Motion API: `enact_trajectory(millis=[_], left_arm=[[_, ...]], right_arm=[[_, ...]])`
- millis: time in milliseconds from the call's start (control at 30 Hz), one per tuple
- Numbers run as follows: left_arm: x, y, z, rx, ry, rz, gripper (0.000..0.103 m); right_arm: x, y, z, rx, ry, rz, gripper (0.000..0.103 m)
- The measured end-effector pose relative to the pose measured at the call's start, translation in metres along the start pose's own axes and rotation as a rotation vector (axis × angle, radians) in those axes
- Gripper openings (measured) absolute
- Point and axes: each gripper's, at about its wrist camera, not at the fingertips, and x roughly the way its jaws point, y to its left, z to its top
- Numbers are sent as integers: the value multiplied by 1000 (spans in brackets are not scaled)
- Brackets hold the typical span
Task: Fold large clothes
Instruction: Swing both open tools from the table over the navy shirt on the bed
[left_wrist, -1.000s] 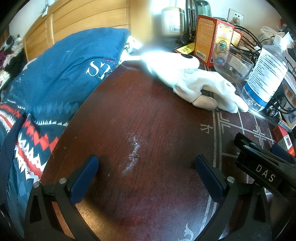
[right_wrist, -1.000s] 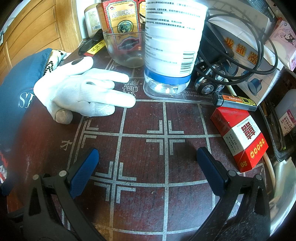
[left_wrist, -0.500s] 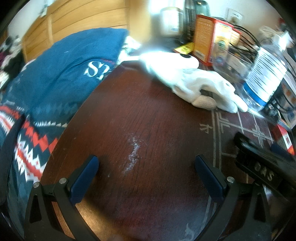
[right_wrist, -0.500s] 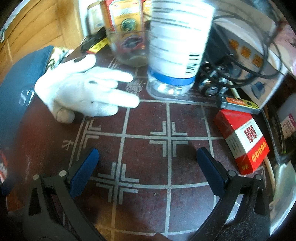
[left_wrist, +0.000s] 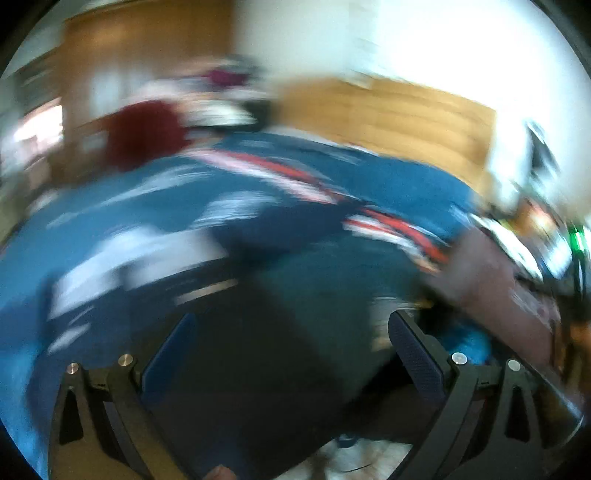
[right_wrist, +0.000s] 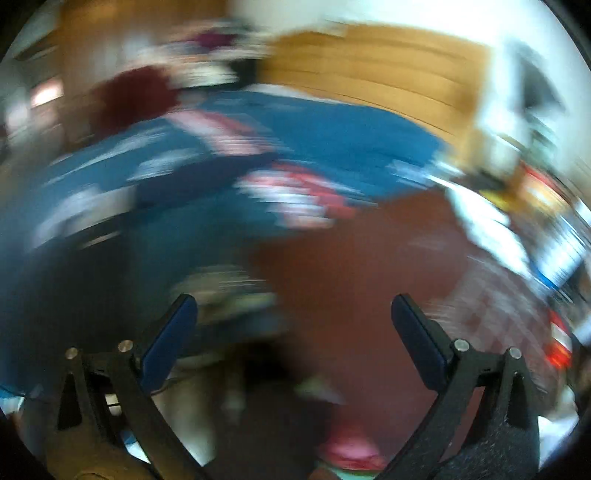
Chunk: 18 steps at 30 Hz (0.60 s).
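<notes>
Both views are smeared by fast motion. A large blue garment (left_wrist: 229, 206) with red and white patterned bands spreads across the middle of the left wrist view; it shows too in the right wrist view as the blue garment (right_wrist: 295, 147). My left gripper (left_wrist: 291, 343) is open above the garment's dark lower part, with nothing between its blue pads. My right gripper (right_wrist: 291, 328) is open too, over the edge where the cloth meets the dark red table (right_wrist: 369, 251).
A wooden headboard (left_wrist: 388, 110) runs behind the garment. A dark red cloth heap (left_wrist: 144, 133) lies at the back left. Blurred clutter (right_wrist: 546, 206) crowds the table's right side. The table (left_wrist: 491, 273) sits at the right in the left wrist view.
Both grippers have swung quickly left, away from the table top with the white glove and bottle, and now face the blue garment. Both stay open.
</notes>
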Motion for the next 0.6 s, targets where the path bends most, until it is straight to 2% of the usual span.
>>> enact_trajectory(millis=[67,100,133,200,267,300,367,400,433,467,500,567,600], left_arm=[[-58,55,-10,-110,-76,135,103],[-78,76,-12,-159,-109,179,103],[-109,100,-12,-222,-175,227,103],[-144,117,-4,-218,-277,288,103],[-164,118,10,-149,-360,377,103],[-171,123,21,-135,-399,404,103],[-174,133,34,-138,-456,399,103],[-172,136,39,-138,-480,404,103],[-163,138,43,-129,-493,414,103],[-161,149,44,-130,-502,417,103],[-145,155,49,-141,-495,413,103],[-105,170,52,-170,-433,374,103],[-74,175,48,-164,-376,366,103]], right_arm=[[-13,60,5,-131,-66,125,103],[-19,83,12,-177,-97,169,103],[-28,106,24,-211,-131,240,103],[-53,136,52,-239,-216,355,103],[-82,157,77,-267,-348,385,103],[-103,160,91,-272,-448,393,103],[-123,165,105,-269,-610,371,103],[-125,163,103,-268,-701,356,103],[-119,176,98,-281,-762,349,103],[-107,185,91,-303,-767,337,103],[-81,190,88,-339,-680,305,103],[-33,206,79,-372,-492,329,103],[-2,202,68,-358,-410,334,103]])
